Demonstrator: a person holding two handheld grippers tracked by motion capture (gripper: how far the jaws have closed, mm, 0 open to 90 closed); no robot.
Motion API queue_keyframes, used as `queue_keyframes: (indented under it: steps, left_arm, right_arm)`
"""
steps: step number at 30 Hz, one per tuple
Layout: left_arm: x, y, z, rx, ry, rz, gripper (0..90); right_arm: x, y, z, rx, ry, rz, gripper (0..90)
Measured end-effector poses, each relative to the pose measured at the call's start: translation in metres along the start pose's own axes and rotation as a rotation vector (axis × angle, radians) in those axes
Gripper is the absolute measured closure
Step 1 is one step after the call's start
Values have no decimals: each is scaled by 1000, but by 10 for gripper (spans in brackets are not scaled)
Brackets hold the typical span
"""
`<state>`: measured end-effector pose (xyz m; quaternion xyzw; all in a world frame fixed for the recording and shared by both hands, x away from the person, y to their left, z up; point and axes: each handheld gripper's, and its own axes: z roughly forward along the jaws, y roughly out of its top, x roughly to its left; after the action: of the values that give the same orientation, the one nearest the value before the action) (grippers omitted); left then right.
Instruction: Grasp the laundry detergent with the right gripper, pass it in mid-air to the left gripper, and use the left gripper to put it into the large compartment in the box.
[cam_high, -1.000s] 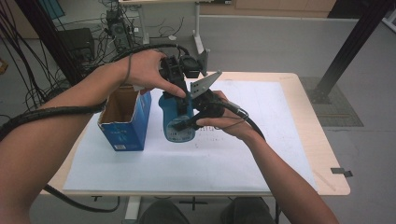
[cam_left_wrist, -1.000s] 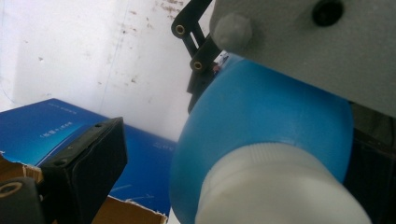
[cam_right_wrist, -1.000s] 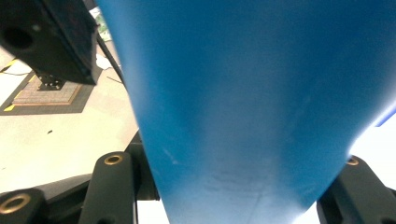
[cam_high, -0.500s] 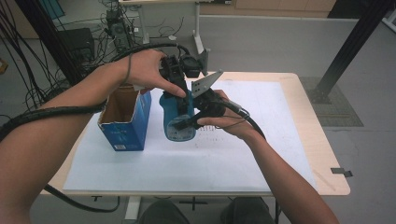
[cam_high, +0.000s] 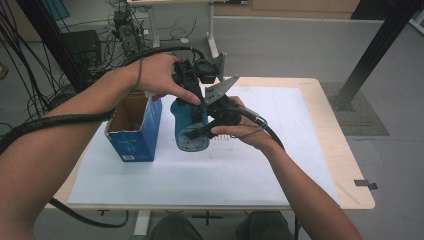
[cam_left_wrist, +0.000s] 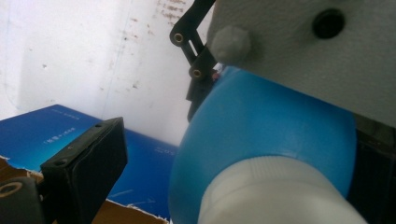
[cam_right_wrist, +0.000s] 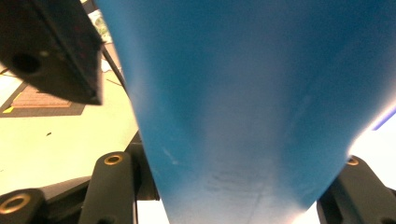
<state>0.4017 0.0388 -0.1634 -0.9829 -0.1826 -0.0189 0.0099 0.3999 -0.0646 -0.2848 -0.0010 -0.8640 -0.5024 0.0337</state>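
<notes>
The blue plastic bottle (cam_high: 190, 131) with the white ribbed screw cap (cam_left_wrist: 275, 196) is held up off the white paper sheet (cam_high: 210, 170) covering the wooden table (cam_high: 345, 165), just to the right of the open blue cardboard box (cam_high: 134, 131), close to it but not touching as far as I can see from above. The right gripper (cam_high: 200, 131) is clamped on the bottle's body from the side away from the box; in the right gripper view the blue wall sits right between its black jaws, squeezed at the bottom. The left gripper (cam_high: 192, 92) comes in from above at the bottle's top end. In the left gripper view one black jaw stands clear of the bottle on the box side, with the cap and shoulder sitting between the jaws, so that one looks spread apart, not pressing. Both hands are bunched right over the bottle, next to the box.
</notes>
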Motion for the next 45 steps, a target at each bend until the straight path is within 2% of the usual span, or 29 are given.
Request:
queue_keyframes:
  steps: [33, 38, 45]
  left_arm:
    - [-4, 2, -5, -23, 9, 18, 47]
    - [-5, 2, -6, -12, 13, 22, 47]
    - [-5, 0, -6, -22, 16, 11, 47]
  right_arm:
    - [0, 0, -3, 10, -14, -7, 437]
    - [0, 0, -3, 5, -13, -13, 436]
    - [0, 0, -4, 12, -12, -7, 436]
